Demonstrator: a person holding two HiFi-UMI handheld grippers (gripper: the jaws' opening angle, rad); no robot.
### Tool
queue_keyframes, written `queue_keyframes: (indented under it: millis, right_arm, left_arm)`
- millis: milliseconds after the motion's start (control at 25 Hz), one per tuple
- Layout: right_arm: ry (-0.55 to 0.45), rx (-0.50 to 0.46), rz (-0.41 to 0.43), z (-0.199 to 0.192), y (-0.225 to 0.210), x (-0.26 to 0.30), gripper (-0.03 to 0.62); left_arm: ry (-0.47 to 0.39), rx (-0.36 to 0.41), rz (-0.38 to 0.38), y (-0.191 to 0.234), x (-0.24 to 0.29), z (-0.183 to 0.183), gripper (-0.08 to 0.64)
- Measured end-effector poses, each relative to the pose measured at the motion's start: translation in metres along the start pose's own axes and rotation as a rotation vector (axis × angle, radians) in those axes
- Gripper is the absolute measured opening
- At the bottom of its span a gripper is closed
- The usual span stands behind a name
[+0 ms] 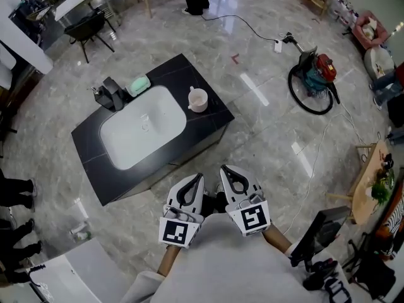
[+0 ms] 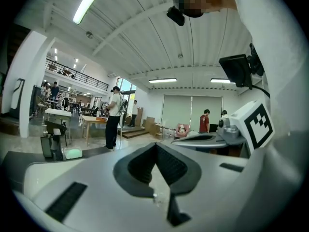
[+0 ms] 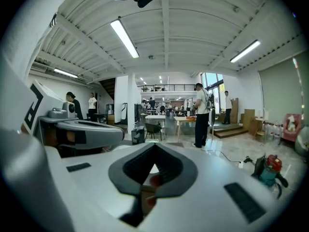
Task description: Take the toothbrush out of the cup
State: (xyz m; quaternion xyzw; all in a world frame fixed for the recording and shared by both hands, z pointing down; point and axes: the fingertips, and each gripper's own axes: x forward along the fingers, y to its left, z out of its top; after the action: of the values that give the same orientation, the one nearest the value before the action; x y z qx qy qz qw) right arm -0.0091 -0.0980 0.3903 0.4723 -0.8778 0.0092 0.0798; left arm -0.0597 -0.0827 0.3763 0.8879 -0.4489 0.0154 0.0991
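Left tool [image 1: 199, 178], right tool [image 1: 224, 169]: jaws together, empty, near body, well short of counter [image 1: 90, 147]. Cup [image 1: 197, 100] upright on counter beside sink [image 1: 142, 128]; toothbrush [image 1: 191, 91] barely shows at rim. Best approach, probably: open jaws before reaching, steady cup, lift brush straight up.

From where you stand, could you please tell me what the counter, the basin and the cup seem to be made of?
Counter: looks like black stone or a stone-look slab, fairly matt, with thin pale lines across it.
Basin: white and smooth with a soft sheen, probably ceramic.
Cup: cream and plain, with a handle. It could be ceramic or plastic; it is too small to tell.
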Motion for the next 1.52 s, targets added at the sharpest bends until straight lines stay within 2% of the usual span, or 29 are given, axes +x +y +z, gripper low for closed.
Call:
queue_keyframes:
  millis: [200, 440, 680, 1080, 1520]
  right_arm:
    - [-0.048, 0.055, 0.002, 0.007, -0.006, 0.008, 0.005]
    - [-0.014, 0.112, 0.001, -0.009, -0.017, 0.015, 0.005]
    - [0.022, 0.159, -0.003, -0.033, -0.020, 0.023, 0.005]
    - [0.048, 0.172, 0.000, -0.054, -0.034, 0.053, 0.005]
    - [-0.010, 0.181, -0.059, -0.064, -0.050, 0.112, 0.009]
  left_arm:
    - [0.016, -0.020, 0.040, 0.008, 0.005, -0.003, 0.003]
    - [0.059, -0.028, 0.076, 0.014, 0.015, -0.019, 0.004]
    - [0.109, -0.086, 0.085, 0.016, 0.021, -0.044, 0.004]
    - [0.171, -0.130, 0.129, 0.039, 0.027, -0.065, 0.004]
    - [0.200, -0.149, 0.156, 0.058, 0.036, -0.069, 0.003]
